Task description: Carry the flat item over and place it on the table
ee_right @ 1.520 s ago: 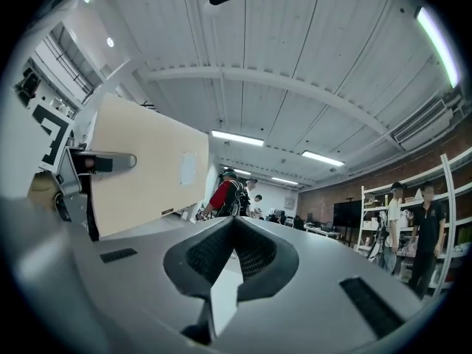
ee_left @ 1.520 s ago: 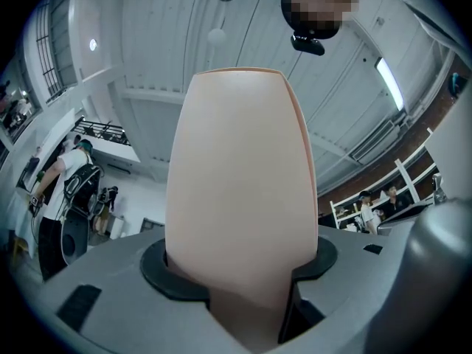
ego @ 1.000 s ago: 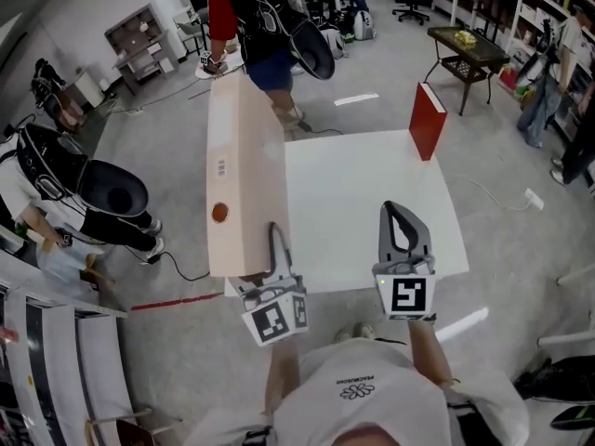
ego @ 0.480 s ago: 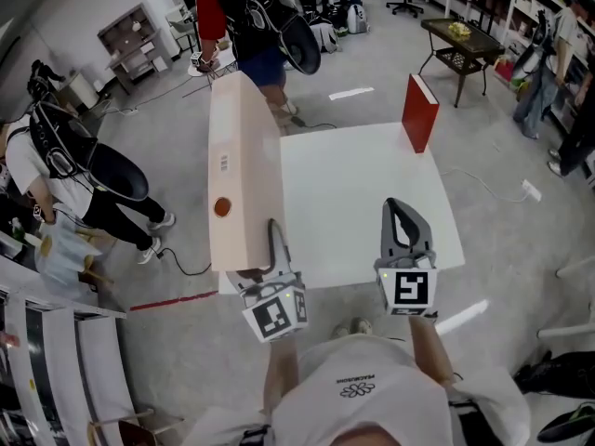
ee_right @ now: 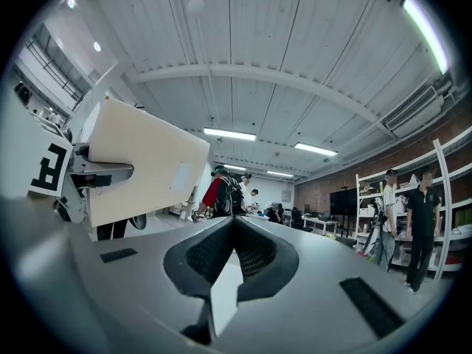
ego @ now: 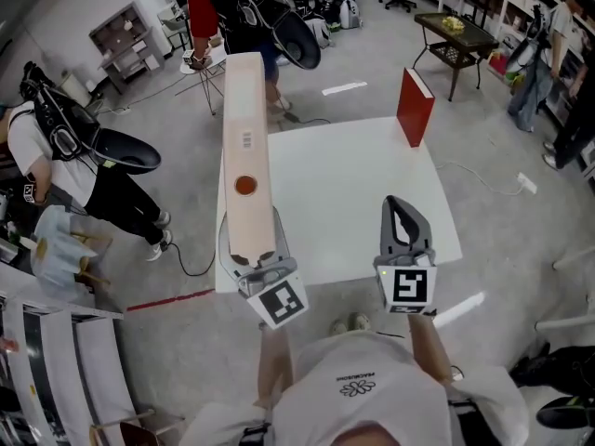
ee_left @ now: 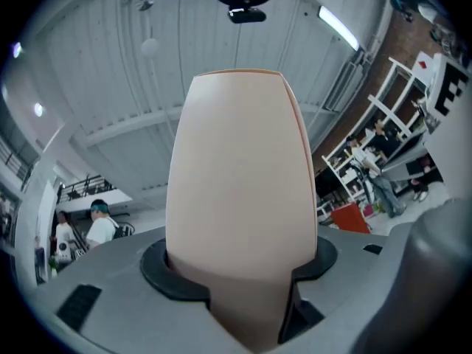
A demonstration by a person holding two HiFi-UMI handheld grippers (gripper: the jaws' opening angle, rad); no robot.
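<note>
A long flat beige box (ego: 245,156) with an orange dot stands on edge in my left gripper (ego: 251,242), which is shut on its near end. The box reaches away from me above the left edge of the white table (ego: 353,193). In the left gripper view the box (ee_left: 240,175) fills the gap between the jaws of the left gripper (ee_left: 240,268), both pads against it. My right gripper (ego: 396,208) hovers over the table's near right part, shut and empty. From the right gripper view its jaws (ee_right: 233,223) meet, and the box (ee_right: 144,157) shows at the left.
A red book (ego: 415,106) stands upright at the table's far right corner. One person with a black backpack (ego: 88,151) stands left of the table, another in red (ego: 228,17) beyond it. A dark side table (ego: 460,37) and more people are at the far right.
The box has turned from showing its broad face to standing edge-on. It has shifted right, over the table's left edge. The right gripper has barely moved.
</note>
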